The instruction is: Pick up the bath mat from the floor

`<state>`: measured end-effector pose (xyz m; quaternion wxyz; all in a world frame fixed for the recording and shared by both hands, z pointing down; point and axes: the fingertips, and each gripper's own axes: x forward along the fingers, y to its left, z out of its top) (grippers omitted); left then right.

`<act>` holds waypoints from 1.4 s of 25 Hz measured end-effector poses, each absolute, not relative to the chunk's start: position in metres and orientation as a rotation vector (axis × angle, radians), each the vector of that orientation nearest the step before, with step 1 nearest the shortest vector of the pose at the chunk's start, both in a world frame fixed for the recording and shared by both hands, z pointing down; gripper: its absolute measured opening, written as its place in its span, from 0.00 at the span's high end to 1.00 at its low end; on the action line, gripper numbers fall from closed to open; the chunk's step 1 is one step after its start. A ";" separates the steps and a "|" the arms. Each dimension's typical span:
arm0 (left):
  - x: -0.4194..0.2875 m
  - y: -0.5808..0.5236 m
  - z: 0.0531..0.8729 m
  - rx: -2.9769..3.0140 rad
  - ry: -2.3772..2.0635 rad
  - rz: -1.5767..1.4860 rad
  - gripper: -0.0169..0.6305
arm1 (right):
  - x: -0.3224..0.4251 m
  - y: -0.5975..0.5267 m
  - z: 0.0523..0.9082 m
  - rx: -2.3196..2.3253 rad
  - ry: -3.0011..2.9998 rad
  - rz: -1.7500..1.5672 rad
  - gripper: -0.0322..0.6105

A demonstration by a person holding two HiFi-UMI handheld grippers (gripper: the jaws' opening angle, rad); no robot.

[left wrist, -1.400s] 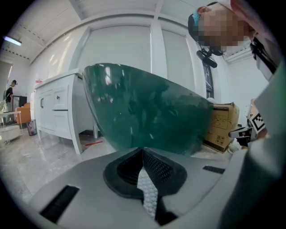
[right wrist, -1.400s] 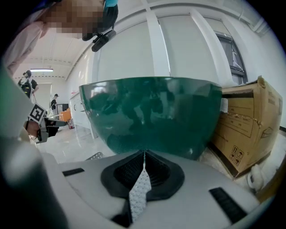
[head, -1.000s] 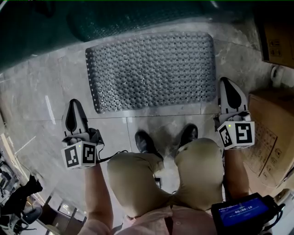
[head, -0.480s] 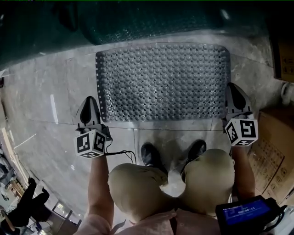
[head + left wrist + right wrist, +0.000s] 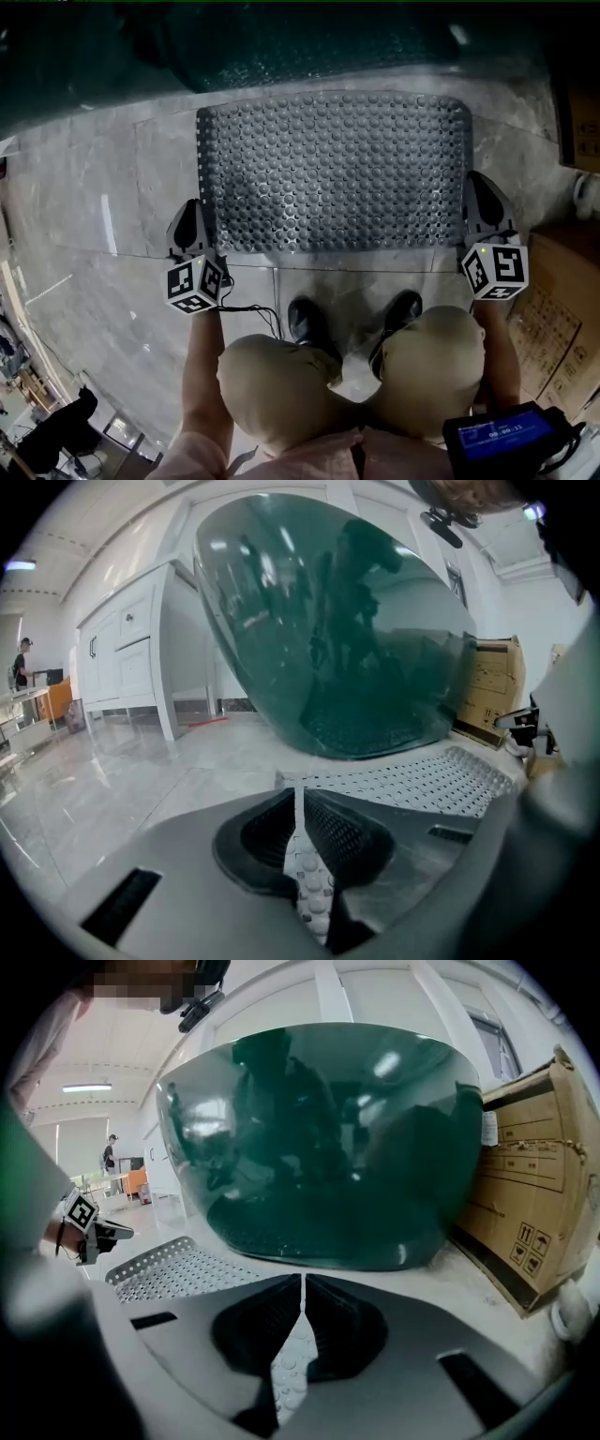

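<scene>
A: Where do we have the mat [image 5: 333, 173]?

B: Flat on the floor [image 5: 103, 187], long side across our view. Its far edge runs just beside the foot of the green tub [image 5: 309, 42], and its near edge lies just ahead of our shoes [image 5: 309, 323].

A: Left gripper [image 5: 192, 208]?

B: At the mat's near-left corner, low to the floor, with its tip at the left edge. In the left gripper view the jaws are pressed together at the tips. We see studded mat under them, showing through the gap behind the tips, and more of it running off to the right [image 5: 422, 780]. We see nothing pinched between the tips.

A: Right gripper [image 5: 476, 180]?

B: It mirrors the left one, at the mat's right edge toward the near-right corner, beside the box [image 5: 562, 309]. Its jaws are also pressed together, with a thin seam between them in the right gripper view. Mat surface shows under the gap, and the rest of the mat spreads to the left [image 5: 173, 1269].

A: Is the mat lifted anywhere?

B: No. We note no raised corner in the head view, and both ends lie on the floor.
</scene>
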<state>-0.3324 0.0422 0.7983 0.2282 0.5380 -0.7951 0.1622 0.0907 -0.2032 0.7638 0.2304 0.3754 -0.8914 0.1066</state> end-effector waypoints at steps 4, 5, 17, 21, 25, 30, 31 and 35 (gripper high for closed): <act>-0.333 0.044 0.815 1.485 -2.169 0.444 0.89 | 0.098 -0.206 0.761 1.037 -2.446 0.272 0.92; -0.333 0.042 0.819 1.488 -2.161 0.439 0.78 | 0.100 -0.207 0.760 1.039 -2.445 0.267 0.92; -0.354 0.056 0.868 1.408 -2.109 0.442 0.65 | 0.102 -0.218 0.747 1.050 -2.440 0.223 0.92; -0.360 0.057 0.886 1.381 -2.086 0.437 0.65 | 0.099 -0.220 0.746 1.034 -2.430 0.204 0.92; -0.365 0.061 0.900 1.361 -2.060 0.444 0.65 | 0.099 -0.220 0.750 1.026 -2.415 0.195 0.92; -0.372 0.064 0.909 1.336 -2.049 0.468 0.70 | 0.109 -0.219 0.756 1.050 -2.399 0.228 0.92; -0.373 0.065 0.910 1.332 -2.046 0.483 0.73 | 0.110 -0.219 0.758 1.049 -2.399 0.234 0.92; -0.378 0.067 0.917 1.306 -2.037 0.524 0.86 | 0.107 -0.217 0.765 1.030 -2.394 0.247 0.92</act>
